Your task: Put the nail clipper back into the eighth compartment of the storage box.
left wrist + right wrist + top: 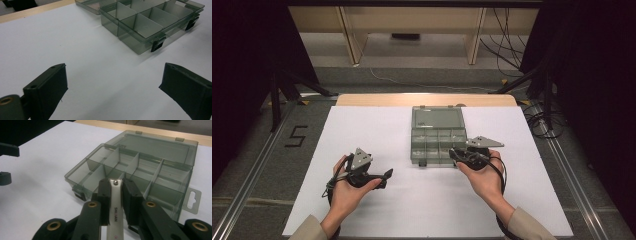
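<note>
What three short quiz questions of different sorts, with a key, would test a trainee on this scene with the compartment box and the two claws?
1. True or false: the lid of the compartment box lies open.
2. Which claw holds something? A) the left claw B) the right claw
3. What does that claw grip?

Key:
1. True; the lid lies flat behind the compartments.
2. B; its jaws press on a thing, while the left claw's jaws stand wide apart over the white table cover.
3. A nail clipper, silvery, held at the box's near edge.
</note>
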A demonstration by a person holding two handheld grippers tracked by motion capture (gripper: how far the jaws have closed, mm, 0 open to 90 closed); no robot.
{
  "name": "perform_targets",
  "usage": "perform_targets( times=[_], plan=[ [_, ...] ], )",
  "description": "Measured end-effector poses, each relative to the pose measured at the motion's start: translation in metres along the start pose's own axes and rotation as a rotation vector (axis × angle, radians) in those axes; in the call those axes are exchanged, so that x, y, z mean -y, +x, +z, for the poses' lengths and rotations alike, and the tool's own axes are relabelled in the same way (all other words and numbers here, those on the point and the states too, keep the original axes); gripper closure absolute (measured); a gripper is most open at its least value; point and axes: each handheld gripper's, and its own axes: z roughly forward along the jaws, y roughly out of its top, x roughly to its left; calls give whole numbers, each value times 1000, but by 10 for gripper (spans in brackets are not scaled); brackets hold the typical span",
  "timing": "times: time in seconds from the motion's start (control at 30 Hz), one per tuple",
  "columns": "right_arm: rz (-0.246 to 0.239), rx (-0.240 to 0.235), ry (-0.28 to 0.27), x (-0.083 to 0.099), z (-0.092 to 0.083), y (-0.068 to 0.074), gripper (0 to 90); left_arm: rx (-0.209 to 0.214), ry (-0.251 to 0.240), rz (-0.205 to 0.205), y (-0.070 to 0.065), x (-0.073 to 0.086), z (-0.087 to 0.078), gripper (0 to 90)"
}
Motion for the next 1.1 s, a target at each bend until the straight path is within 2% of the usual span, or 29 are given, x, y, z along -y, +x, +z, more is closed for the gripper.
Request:
perform_targets(
  times=[0.03, 0.33, 0.43, 0.6, 0.63, 0.67, 0.77, 0.83, 0.93, 1.0, 1.03, 1.07, 1.1],
  plan=[
    [10, -14, -4, 0, 0, -2, 778, 3, 11, 14, 1, 0, -1, 60],
    [23, 18, -10, -2, -1, -10, 779, 2, 3, -1, 0, 0, 1, 60],
    [41, 11, -15, -2, 0, -14, 778, 2, 3, 0, 0, 0, 1, 60],
    [36, 32, -16, -3, 1, -18, 778, 1, -3, -8, -1, 0, 1, 60],
    [17, 33, -37, -3, 2, -20, 778, 1, -3, -7, -1, 0, 1, 60],
    [39, 26, -30, -3, 3, -20, 778, 1, -3, -8, -1, 0, 1, 60],
    [39, 33, -24, -4, 3, -22, 778, 1, -3, -7, 0, 0, 1, 61],
    [43, 30, -33, -5, 5, -25, 778, 0, 2, 0, 0, 0, 0, 61],
    [39, 36, -46, -5, 8, -28, 778, 1, -3, -9, -1, 1, 1, 61],
    [51, 33, -38, -7, 9, -31, 778, 3, 1, 3, 0, 0, 1, 61],
    [51, 33, -38, -7, 9, -31, 778, 3, 1, 3, 0, 0, 1, 61],
    [31, 49, -56, -7, 11, -33, 778, 5, 1, 2, 0, 0, 1, 61],
    [34, 40, -57, -7, 12, -33, 778, 5, 1, 0, -1, 0, 2, 61]
  ],
)
